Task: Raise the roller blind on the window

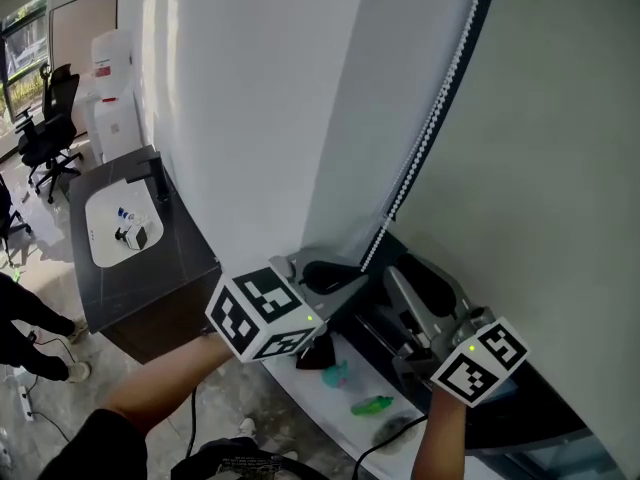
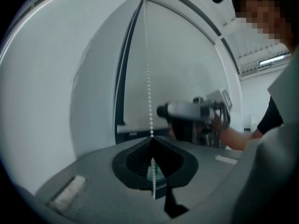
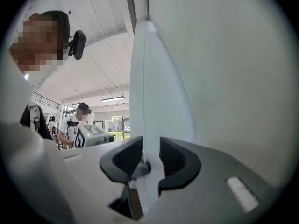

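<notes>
Jaws of your left gripper clamped the bead chain; those of your right gripper stood apart.

The pale roller blind hangs lowered (fabric flat), its white bead chain hanging alongside.

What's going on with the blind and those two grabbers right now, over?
Left gripper shut on bead chain. Right gripper open, holding nothing. Roller blind hangs down low. Nothing seen blocking the chain.
</notes>
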A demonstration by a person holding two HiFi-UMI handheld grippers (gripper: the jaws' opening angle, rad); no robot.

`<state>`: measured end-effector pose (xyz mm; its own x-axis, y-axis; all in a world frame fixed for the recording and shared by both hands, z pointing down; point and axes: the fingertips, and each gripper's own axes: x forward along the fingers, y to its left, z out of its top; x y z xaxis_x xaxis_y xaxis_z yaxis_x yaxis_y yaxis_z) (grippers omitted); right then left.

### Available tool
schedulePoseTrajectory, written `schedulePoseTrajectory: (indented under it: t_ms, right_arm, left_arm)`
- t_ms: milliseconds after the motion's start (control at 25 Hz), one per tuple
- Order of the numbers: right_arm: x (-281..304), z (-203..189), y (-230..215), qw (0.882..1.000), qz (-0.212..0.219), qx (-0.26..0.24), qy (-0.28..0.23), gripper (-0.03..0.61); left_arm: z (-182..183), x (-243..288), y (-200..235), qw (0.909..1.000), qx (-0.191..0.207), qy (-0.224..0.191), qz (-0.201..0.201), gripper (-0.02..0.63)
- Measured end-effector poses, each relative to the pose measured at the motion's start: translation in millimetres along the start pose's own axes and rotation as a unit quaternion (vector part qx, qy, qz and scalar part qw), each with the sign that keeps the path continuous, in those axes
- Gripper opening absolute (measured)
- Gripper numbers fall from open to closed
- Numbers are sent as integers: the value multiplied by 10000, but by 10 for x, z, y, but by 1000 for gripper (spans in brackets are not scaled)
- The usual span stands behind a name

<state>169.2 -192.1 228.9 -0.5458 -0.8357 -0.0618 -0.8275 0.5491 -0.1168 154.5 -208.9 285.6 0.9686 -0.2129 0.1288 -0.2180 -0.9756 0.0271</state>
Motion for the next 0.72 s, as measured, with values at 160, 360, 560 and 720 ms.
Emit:
schedulePoseTrajectory:
  t_ms: [160,360,560,720]
  right_arm:
    - [209,261,63,9996,248,-102,33,114]
    - [439,450,184,9984,511,-221,49,115]
    - [596,571,246,9973,543,-489,103,109]
    - [605,550,271,9962,607,-612,108,17]
  left_arm:
    - [-614,64,-6,9984,-220,514,17,12]
    - [-1175,59,18,9941,-330,1034,69,12]
    - [-1753,74,-3,9852,-622,1595,-58,12]
    - [-1797,85,-23,9841,-734,1606,-162,12]
